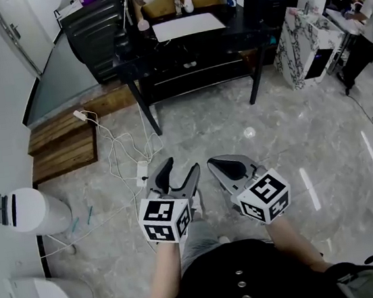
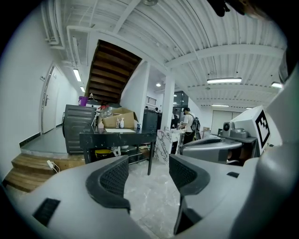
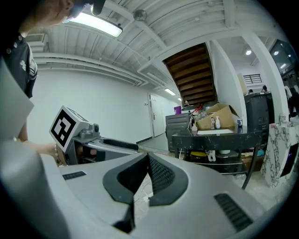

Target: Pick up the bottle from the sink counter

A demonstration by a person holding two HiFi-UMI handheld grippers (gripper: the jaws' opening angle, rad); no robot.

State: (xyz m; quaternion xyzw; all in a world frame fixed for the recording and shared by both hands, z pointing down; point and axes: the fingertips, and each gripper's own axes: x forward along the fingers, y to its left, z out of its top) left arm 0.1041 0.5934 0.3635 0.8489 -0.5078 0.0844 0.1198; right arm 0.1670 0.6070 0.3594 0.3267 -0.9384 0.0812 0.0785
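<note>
Two tools hang low over the marble floor (image 1: 306, 129) in the head view, well apart from the white bottle (image 1: 188, 3) on the black table (image 1: 225, 31). Left gripper view: the left tool (image 2: 148, 175) gapes, nothing between its jaws. Right gripper view: the right tool (image 3: 148, 163) is pinched closed, empty.

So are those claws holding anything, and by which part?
Nothing. The left gripper has its jaws apart and empty; the right gripper has its jaws closed on nothing.

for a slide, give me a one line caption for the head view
Head view: left hand-held gripper open, right hand-held gripper shut, both empty, facing the black table with the bottle.
</note>
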